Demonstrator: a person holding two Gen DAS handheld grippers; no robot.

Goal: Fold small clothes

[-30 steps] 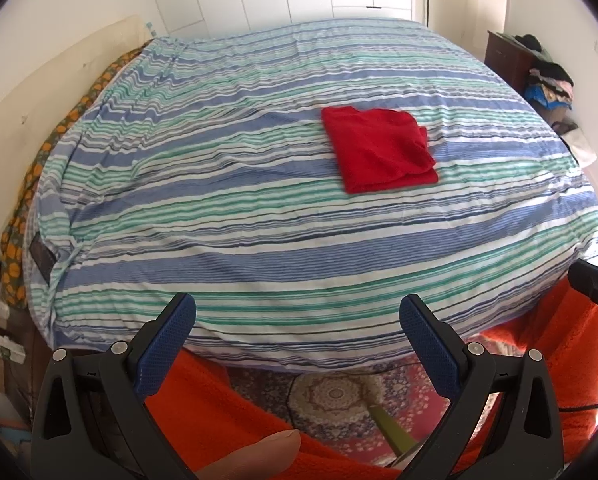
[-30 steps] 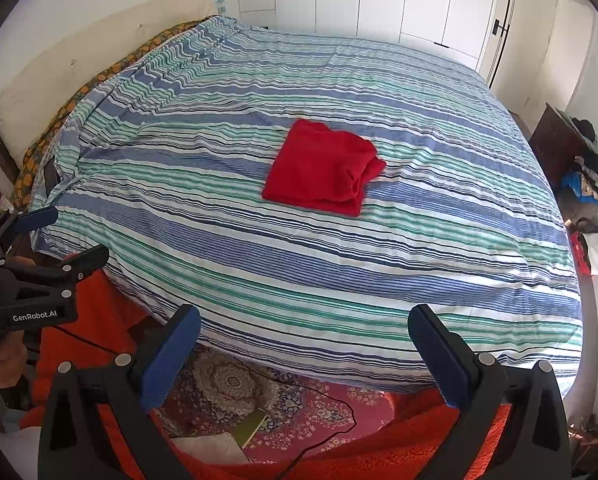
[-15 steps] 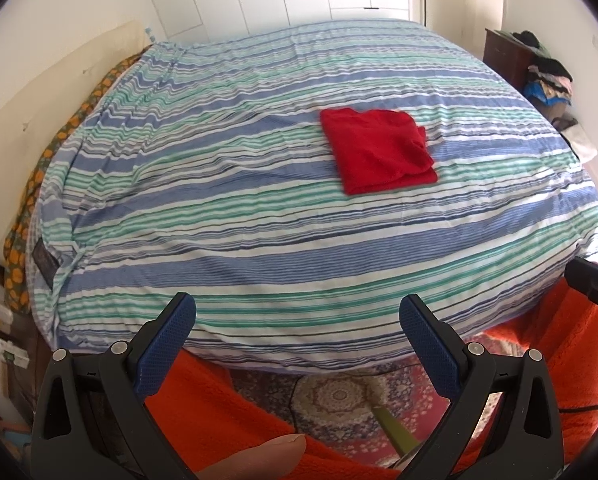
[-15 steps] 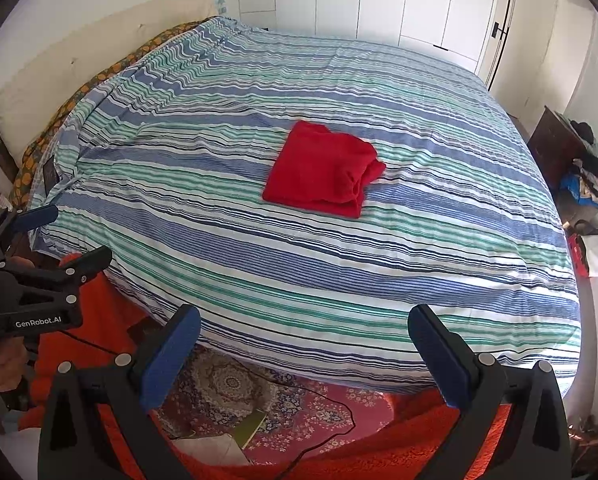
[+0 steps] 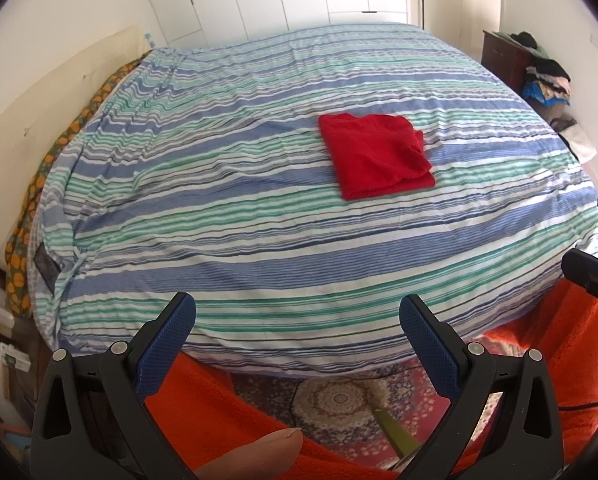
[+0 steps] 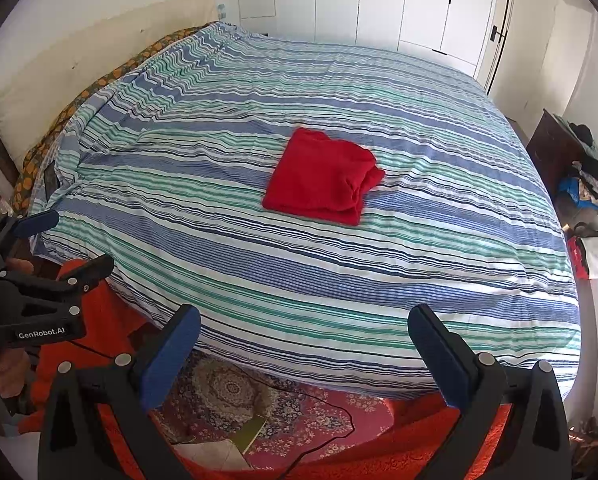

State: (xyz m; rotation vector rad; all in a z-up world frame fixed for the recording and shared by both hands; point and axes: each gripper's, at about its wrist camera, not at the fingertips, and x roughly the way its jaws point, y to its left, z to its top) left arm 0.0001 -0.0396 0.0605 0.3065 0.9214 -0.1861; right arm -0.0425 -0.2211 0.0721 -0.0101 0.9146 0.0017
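Observation:
A red garment [image 5: 375, 155] [image 6: 322, 176] lies folded into a rough square on the striped bedspread [image 5: 227, 208] [image 6: 439, 240], right of the bed's middle. Both grippers hang back past the near edge of the bed, well short of the garment. My left gripper [image 5: 297, 316] is open, blue pads wide apart, nothing between them. My right gripper [image 6: 303, 330] is open too and holds nothing. In the right wrist view the left gripper [image 6: 65, 240] shows at the left edge, held by a hand.
A patterned rug [image 6: 235, 396] and orange fabric [image 5: 203, 404] lie below the bed's near edge. White wardrobe doors [image 6: 379, 0] stand behind the bed. A dark cabinet piled with clothes [image 5: 539, 76] is at the right. A headboard and pillow [image 6: 79, 64] run along the left.
Both wrist views have shifted only slightly; the bed sits a little lower in the left wrist view. The garment and both open grippers are otherwise as before.

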